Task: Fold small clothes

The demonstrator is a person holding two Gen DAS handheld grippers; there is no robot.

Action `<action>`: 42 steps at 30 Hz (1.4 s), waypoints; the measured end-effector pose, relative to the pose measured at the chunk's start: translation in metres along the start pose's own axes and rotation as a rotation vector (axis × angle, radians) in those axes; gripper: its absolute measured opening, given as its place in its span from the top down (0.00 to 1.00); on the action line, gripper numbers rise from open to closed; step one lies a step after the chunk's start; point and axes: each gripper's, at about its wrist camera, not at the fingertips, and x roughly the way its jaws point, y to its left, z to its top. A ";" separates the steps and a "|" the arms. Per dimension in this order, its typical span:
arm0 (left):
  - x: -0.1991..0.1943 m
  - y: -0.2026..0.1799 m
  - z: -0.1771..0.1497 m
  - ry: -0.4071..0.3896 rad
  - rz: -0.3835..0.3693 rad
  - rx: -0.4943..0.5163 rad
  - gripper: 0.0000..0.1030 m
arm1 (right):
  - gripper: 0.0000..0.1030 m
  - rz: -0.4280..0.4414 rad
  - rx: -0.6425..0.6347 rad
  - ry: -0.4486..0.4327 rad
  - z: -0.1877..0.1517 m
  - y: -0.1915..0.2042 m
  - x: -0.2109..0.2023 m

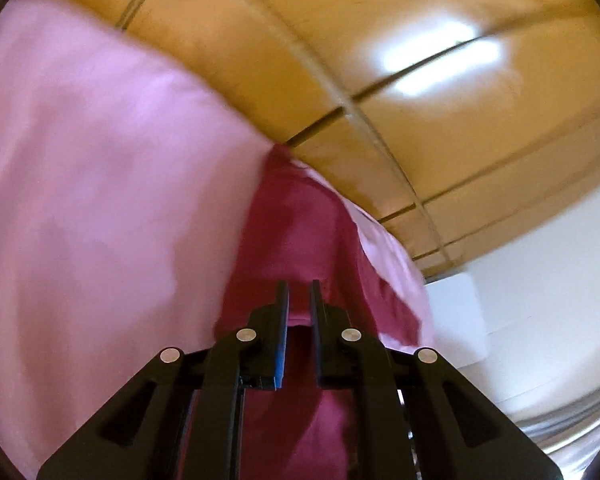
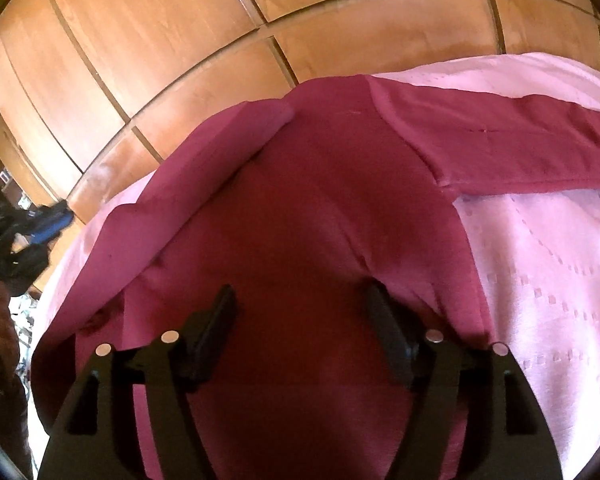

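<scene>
Right wrist view: one maroon garment (image 2: 308, 200), one pink cloth (image 2: 548, 272).

A garment (image 2: 308, 208) was spread on a bedcover (image 2: 548, 264), which lay on a bed. One sleeve (image 2: 520, 148) was stretched out to the right across the bedcover. Behind the bed, a wall of cupboard panels (image 2: 172, 28) was seen. The right tongs (image 2: 300, 300) were placed over the middle of the garment, with the jaws apart. A fold of the garment was pinched between the jaws of the left tongs (image 1: 299, 292), with the bedcover to their left.
</scene>
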 end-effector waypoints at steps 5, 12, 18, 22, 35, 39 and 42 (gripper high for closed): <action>0.019 0.029 -0.006 0.068 -0.099 -0.176 0.85 | 0.30 0.012 0.001 -0.001 -0.001 -0.002 0.000; 0.026 0.050 -0.029 0.001 -0.187 -0.391 0.38 | 0.27 0.030 0.002 -0.004 -0.004 -0.003 -0.003; 0.027 0.049 -0.035 -0.046 -0.221 -0.452 0.42 | 0.24 0.049 0.000 -0.004 -0.005 -0.003 -0.004; 0.045 0.053 -0.039 -0.042 -0.239 -0.526 0.44 | 0.24 0.053 0.003 -0.006 -0.005 -0.004 -0.004; 0.050 0.075 -0.038 -0.218 -0.183 -0.671 0.94 | 0.23 0.050 -0.002 -0.006 -0.005 -0.003 -0.003; -0.002 0.011 -0.001 -0.356 -0.063 -0.342 0.94 | 0.23 0.049 -0.003 -0.006 -0.006 -0.003 -0.003; -0.052 -0.052 0.016 -0.530 0.116 -0.038 0.94 | 0.23 0.050 -0.003 -0.006 -0.006 -0.003 -0.003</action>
